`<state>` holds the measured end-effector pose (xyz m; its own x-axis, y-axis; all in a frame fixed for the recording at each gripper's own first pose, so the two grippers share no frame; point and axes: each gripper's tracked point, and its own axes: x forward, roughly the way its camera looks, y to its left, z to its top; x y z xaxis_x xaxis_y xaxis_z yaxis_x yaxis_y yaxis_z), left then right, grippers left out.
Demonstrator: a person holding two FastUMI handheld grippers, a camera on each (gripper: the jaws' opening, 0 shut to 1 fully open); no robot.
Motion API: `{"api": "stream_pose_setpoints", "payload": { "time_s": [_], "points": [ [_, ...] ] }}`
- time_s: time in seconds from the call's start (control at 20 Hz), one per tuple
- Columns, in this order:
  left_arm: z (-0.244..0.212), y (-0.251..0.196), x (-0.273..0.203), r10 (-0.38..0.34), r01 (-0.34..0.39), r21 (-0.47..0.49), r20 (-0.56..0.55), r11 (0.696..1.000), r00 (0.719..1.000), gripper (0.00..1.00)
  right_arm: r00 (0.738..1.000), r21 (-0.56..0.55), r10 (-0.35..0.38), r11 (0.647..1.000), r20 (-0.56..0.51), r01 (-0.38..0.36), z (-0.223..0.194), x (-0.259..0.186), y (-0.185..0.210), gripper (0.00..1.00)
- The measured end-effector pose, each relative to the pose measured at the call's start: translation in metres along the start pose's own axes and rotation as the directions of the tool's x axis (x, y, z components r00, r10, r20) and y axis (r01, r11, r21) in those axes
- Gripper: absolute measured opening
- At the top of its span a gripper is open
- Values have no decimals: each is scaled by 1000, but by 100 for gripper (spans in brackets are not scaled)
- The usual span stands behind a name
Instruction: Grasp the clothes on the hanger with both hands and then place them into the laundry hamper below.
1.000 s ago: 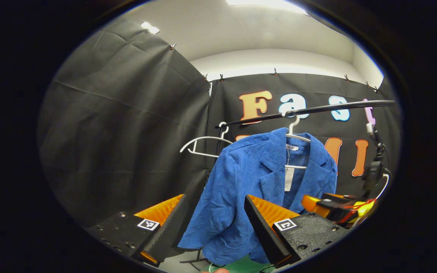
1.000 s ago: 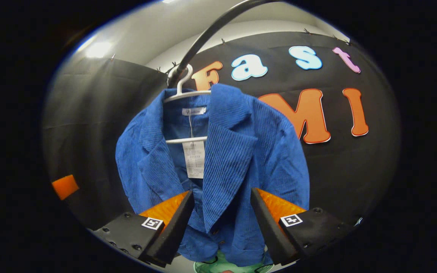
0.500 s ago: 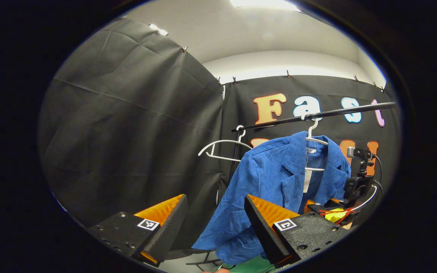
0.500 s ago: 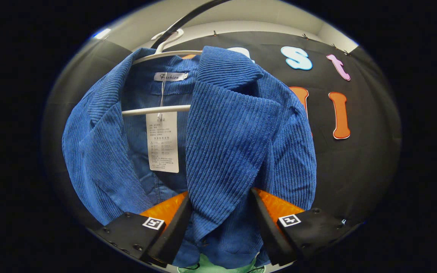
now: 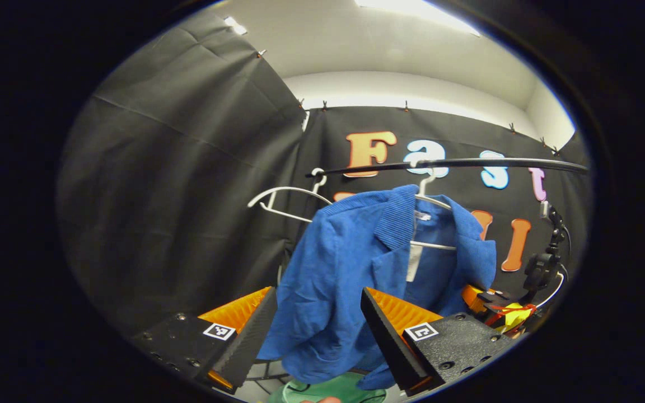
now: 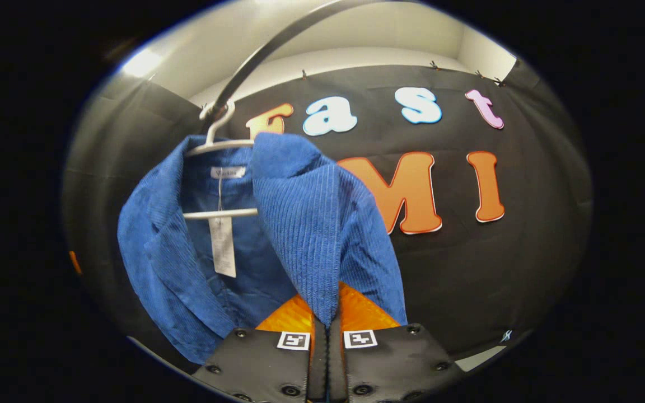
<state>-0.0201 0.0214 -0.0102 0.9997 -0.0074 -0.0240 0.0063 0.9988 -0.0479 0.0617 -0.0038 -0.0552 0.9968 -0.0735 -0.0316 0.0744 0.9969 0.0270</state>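
A blue corduroy jacket (image 5: 345, 263) hangs on a white hanger (image 5: 431, 198) from a black rail (image 5: 468, 163). My left gripper (image 5: 318, 292) is open, and the jacket's sleeve and side show in the gap between its fingers; whether they touch the cloth I cannot tell. My right gripper (image 6: 326, 322) is shut on the lower edge of the jacket's (image 6: 305, 224) right lapel, below the hanger (image 6: 216, 146). In the left gripper view the right gripper (image 5: 496, 305) sits low at the jacket's far side. The green hamper (image 5: 336, 389) lies under the jacket.
An empty white hanger (image 5: 283, 196) hangs on the rail left of the jacket. A white tag (image 6: 223, 252) dangles inside the collar. The rail (image 6: 266, 53) curves overhead in the right gripper view. Black cloth walls close in behind and on the left.
The right gripper has shut on the lapel and drawn back, so the jacket looks smaller. The left gripper view has swung so the sleeve lies between its fingers.
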Motion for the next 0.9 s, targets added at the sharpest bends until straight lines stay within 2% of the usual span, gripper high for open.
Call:
{"api": "stream_pose_setpoints", "payload": {
  "time_s": [0.05, 0.1, 0.15, 0.3, 0.35, 0.4, 0.5, 0.65, 0.75, 0.8, 0.9],
  "points": [
    [-4, -18, 8, -48, 47, -22, -6, 999, 999, 95, 1000, 5, 4, 1000, 26, -4, 13, -8, -5, 9],
    [-10, -36, 17, -98, 97, -47, -13, 994, 995, 92, 999, 1, 7, 1000, 54, -7, 26, -16, -9, 15],
    [-17, -51, 25, -135, 133, -72, -22, 988, 991, 92, 997, -8, 12, 1000, 83, -11, 40, -25, -13, 9],
    [-46, -76, 56, -156, 150, -83, -65, 985, 986, 95, 989, -36, 47, 998, 143, -43, 73, -49, -14, 9],
    [-57, -86, 65, -159, 152, -79, -83, 985, 984, 92, 986, -39, 62, 998, 152, -56, 81, -56, -14, 9],
    [-65, -97, 76, -164, 157, -80, -91, 984, 982, 95, 984, -40, 74, 997, 162, -69, 88, -62, -13, 9],
    [-74, -108, 93, -122, 116, -77, -73, 990, 990, 92, 980, -49, 92, 995, 175, -85, 97, -74, -12, 9],
    [-86, -101, 110, 7, -8, -16, -36, 1000, 999, 91, 978, -66, 99, 994, 185, -88, 102, -87, -16, 9],
    [-92, -92, 116, 65, -65, 10, -24, 998, 998, 92, 978, -63, 95, 994, 189, -84, 106, -91, -20, 8],
    [-93, -89, 118, 80, -79, 15, -18, 997, 997, 95, 978, -61, 91, 995, 190, -81, 106, -93, -24, 8],
    [-91, -83, 126, 57, -57, 6, -15, 998, 998, 90, 979, -52, 88, 995, 183, -80, 102, -91, -26, 9]
  ]
}}
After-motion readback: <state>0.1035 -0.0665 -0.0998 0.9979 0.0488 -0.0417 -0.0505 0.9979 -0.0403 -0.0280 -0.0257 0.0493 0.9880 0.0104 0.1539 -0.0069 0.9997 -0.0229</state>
